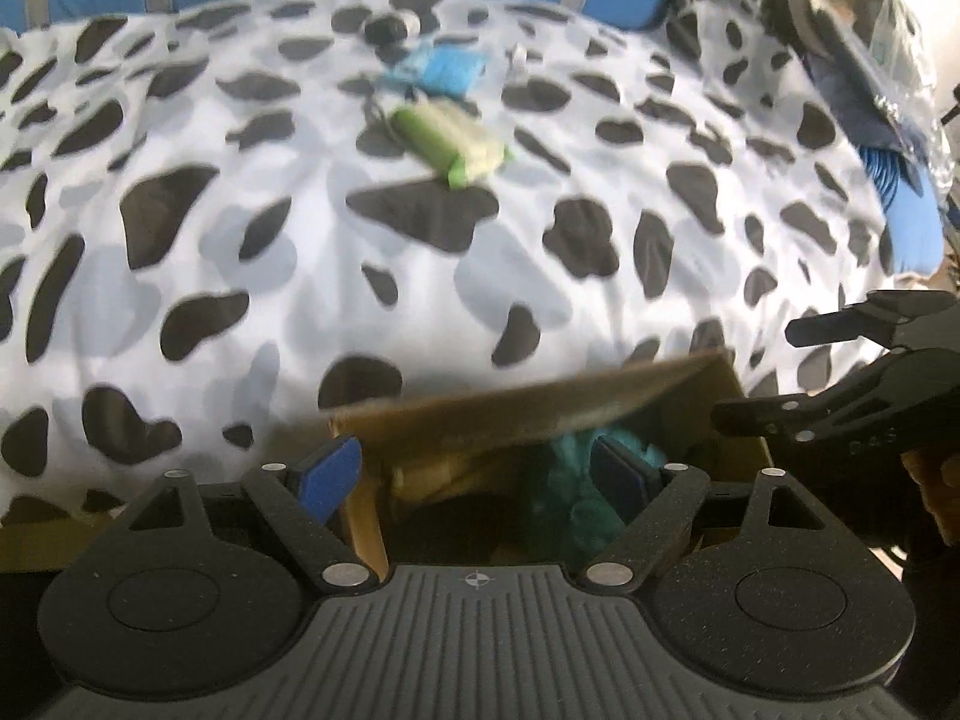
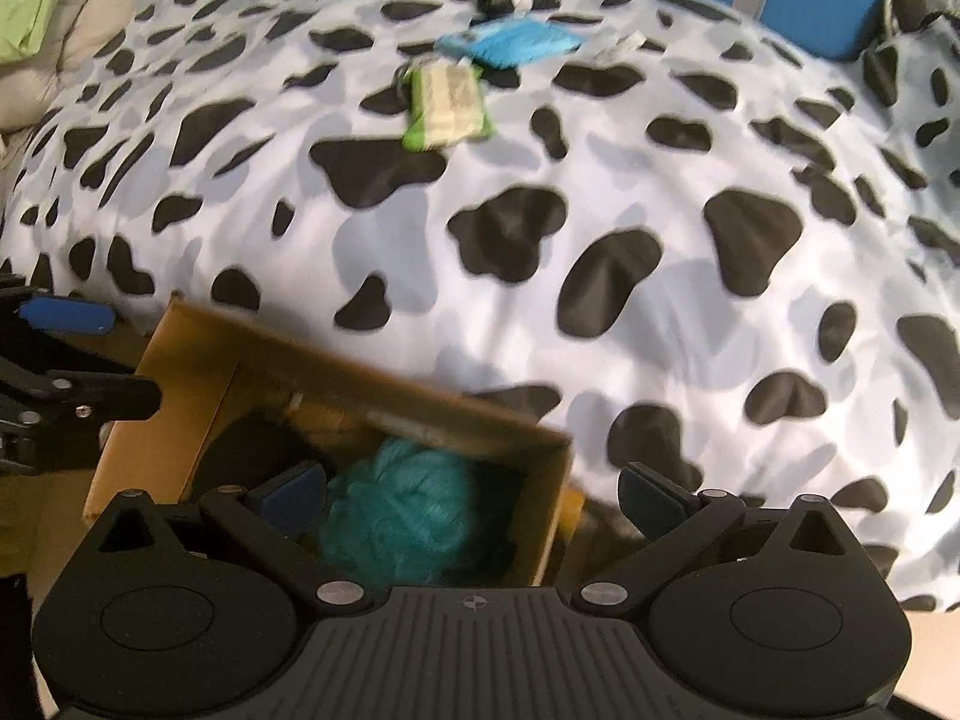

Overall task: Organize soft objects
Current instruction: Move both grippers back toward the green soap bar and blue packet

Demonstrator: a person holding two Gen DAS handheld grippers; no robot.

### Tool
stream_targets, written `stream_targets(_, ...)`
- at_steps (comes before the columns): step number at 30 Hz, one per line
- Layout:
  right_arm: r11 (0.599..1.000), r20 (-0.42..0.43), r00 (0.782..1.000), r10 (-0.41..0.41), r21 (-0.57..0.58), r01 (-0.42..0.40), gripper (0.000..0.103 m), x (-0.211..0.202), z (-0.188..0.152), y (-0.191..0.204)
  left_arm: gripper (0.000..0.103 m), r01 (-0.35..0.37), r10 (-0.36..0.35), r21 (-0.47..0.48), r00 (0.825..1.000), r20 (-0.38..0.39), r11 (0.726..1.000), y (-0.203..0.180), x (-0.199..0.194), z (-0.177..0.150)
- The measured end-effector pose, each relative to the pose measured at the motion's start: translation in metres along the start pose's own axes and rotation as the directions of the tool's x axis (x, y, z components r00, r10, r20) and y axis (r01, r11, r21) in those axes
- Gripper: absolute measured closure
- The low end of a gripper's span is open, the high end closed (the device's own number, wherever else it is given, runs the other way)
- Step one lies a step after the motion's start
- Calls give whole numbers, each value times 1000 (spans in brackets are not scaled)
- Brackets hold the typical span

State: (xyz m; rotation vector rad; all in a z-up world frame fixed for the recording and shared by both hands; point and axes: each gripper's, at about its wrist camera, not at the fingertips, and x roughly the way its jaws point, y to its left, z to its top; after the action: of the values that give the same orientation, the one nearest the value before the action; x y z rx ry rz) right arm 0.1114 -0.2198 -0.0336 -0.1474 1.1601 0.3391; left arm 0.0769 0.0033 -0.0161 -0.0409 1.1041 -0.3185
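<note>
Both grippers, left (image 1: 477, 483) and right (image 2: 474, 495), hover with jaws wide and empty above brown cardboard box (image 2: 180, 354) holding teal mesh pouf (image 2: 414, 516) | green-and-cream soft pouch (image 2: 447, 102) and blue soft pouch (image 2: 510, 42) lie well apart on cow-print bed cover (image 2: 660, 192) | next: reach far, pinch one pouch mid-body, clear the box's rim.

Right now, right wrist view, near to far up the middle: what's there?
Teal fluffy bundle inside the cardboard box → bare stretch of cow-print blanket → green and cream pouch → blue pouch → small dark item, too blurred to identify.
</note>
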Motion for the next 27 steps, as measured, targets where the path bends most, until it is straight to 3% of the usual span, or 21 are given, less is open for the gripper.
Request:
stream_targets(10, 1000, 161, 987, -20, 10, 18, 0, -10, 23, -13, 19, -52, 44, 63, 991, 126, 997, -4, -8, 20)
stream_targets(27, 999, 254, 967, 27, -41, -17, 0, 10, 71, -18, 19, -117, 99, 59, 963, 249, 991, 22, 9, 66)
